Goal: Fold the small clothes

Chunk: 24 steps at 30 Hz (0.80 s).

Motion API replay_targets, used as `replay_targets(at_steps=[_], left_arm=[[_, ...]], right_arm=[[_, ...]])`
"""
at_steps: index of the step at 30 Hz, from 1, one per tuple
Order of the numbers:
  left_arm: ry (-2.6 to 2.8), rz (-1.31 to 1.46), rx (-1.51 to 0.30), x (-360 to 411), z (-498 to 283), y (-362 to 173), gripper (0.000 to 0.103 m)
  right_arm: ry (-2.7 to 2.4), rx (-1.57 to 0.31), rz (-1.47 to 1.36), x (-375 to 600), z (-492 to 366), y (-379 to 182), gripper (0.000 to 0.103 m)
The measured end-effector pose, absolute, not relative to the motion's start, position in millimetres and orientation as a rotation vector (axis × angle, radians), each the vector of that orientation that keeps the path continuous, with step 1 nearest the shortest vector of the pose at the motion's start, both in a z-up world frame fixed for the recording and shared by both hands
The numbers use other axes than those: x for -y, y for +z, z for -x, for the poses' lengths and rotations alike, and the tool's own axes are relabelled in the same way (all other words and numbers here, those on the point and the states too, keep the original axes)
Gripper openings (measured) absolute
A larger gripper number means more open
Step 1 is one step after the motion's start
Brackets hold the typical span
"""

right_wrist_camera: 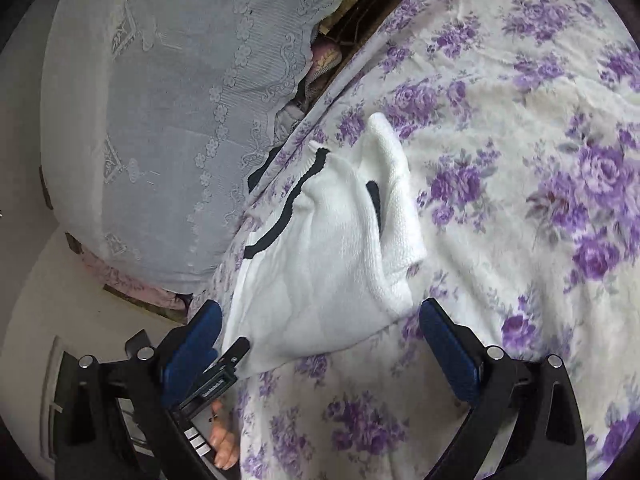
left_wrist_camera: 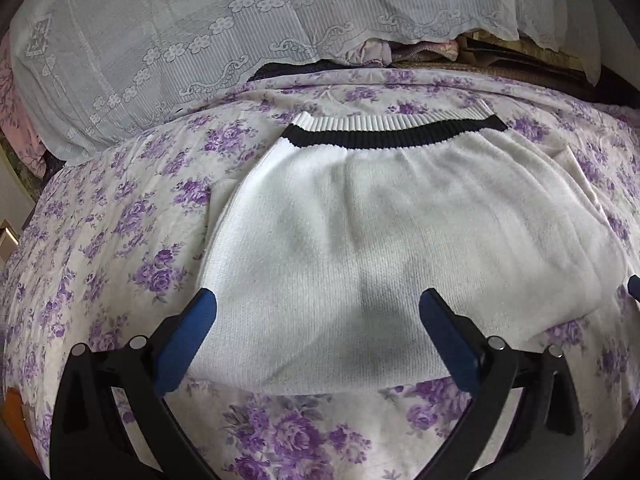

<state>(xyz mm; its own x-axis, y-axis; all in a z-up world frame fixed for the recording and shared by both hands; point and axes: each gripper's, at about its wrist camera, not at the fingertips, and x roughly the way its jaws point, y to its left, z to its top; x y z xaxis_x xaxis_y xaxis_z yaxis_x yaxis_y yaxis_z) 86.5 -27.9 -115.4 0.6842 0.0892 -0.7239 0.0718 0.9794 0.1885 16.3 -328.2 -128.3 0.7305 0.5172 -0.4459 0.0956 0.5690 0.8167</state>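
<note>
White knit fills my left wrist view: the small sweater point(left_wrist_camera: 380, 240) lies folded on the bed, on a bedspread point(left_wrist_camera: 120, 220) printed with purple roses. Its ribbed hem with a black band point(left_wrist_camera: 392, 134) sits at the far edge, away from me. My left hand-held gripper point(left_wrist_camera: 318, 316) hovers over the near edge of the sweater, jaws spread wide, with nothing between the blue pads point(left_wrist_camera: 188, 340). Whether the pads touch the knit I cannot tell.

From my right wrist view the sweater point(right_wrist_camera: 320, 248) runs diagonally, and here I see what the left camera hides: a folded layer along its right side with a short black stripe point(right_wrist_camera: 374, 196) tucked into the crease. My right hand-held gripper point(right_wrist_camera: 320, 320) is wide too, holding nothing, its jaws straddling the sweater's near corner. This view also catches the black body of my left hand-held gripper low at the left and some fingers point(right_wrist_camera: 224, 446) of my hand on it.

Both views show a pale lace cover point(left_wrist_camera: 200, 40) draped over a bulky shape at the bed's far side. In the left view, a blue tip of the right gripper peeks in at the right edge.
</note>
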Motion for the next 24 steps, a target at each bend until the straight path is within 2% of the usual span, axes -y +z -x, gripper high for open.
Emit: replay_targets(at_steps=[4,9,15,18,21,24], left_arm=[[0.029,-0.232,-0.833,34,-87,-122,0.099],[0.021,-0.172,-0.838,26,-88,-118,0.099],[0.053,-0.129,-0.865,15,-97,-123,0.099],[0.048,-0.117,-0.869,14,-100,-125,0.099],[0.030,-0.126,-0.861,13,-99,-121,0.099],[0.035,-0.048,-0.884,-11,-105,-117,0.099]], right_arm=[[0.254,-0.794,-0.947,320,-18,-131,0.100],[0.145,-0.925,-0.810,298,-56,-131,0.100],[0.097,-0.835,-0.908,308,-104,-134,0.100],[0.093,-0.764,-0.829,303,-112,-133,0.100],[0.102,-0.784,-0.686,292,-115,-132,0.100],[0.126,-0.751,-0.734,302,-110,-132,0.099]])
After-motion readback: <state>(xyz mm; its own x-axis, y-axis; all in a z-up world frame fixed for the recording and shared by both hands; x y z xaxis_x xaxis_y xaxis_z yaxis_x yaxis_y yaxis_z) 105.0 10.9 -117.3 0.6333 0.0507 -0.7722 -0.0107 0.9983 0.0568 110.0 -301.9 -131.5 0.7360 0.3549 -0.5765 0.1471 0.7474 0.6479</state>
